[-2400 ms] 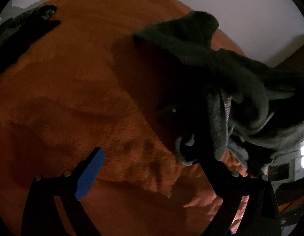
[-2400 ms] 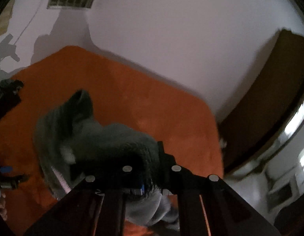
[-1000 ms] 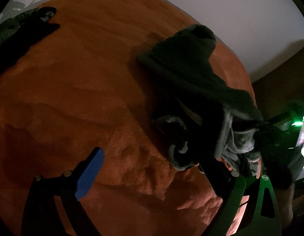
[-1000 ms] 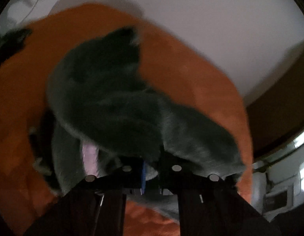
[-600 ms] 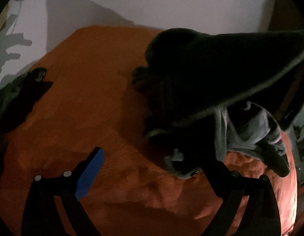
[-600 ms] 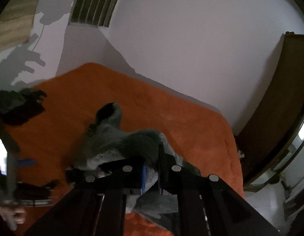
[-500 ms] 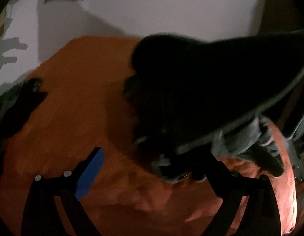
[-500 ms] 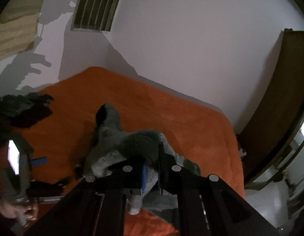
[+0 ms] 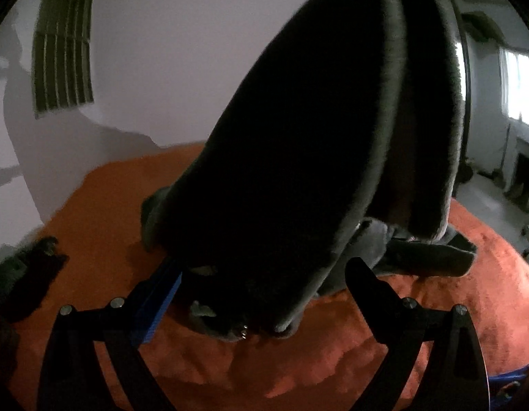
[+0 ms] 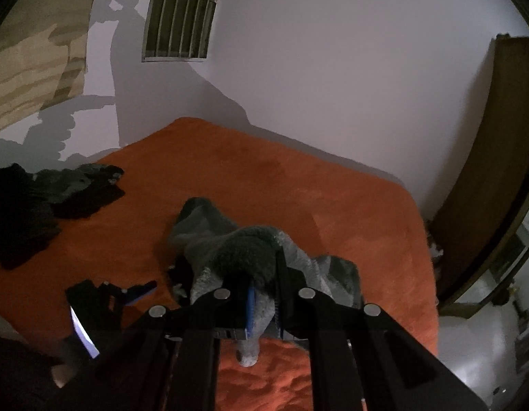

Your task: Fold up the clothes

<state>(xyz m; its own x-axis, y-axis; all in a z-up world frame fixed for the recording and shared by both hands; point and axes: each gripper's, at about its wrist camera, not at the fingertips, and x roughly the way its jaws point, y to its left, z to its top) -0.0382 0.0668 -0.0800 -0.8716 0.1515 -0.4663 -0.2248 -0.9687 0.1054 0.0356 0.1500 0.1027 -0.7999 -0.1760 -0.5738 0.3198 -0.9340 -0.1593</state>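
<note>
Grey fleece garment point(image 10: 254, 253), orange blanket point(image 10: 332, 198), blue gripper pad point(image 9: 158, 304)

A bedroom in a home, dimly lit. A bed point(image 10: 350, 205) fills most of the floor, covered with a plush orange blanket point(image 10: 230, 185) and pushed into the corner of plain white walls point(image 10: 332, 68). A louvred vent point(image 10: 182, 13) sits high on one wall. A patterned beige curtain point(image 10: 35, 51) hangs at the left. A dark wooden door or wardrobe panel point(image 10: 497, 144) stands at the right, with a curved-frame mirror point(image 10: 504, 263) beside it. Loose dark clothes point(image 10: 41, 202) lie heaped at the bed's far edge. Through the left wrist view, a bright window point(image 9: 517, 85) and bare pale floor point(image 9: 483, 202) past the bed.
</note>
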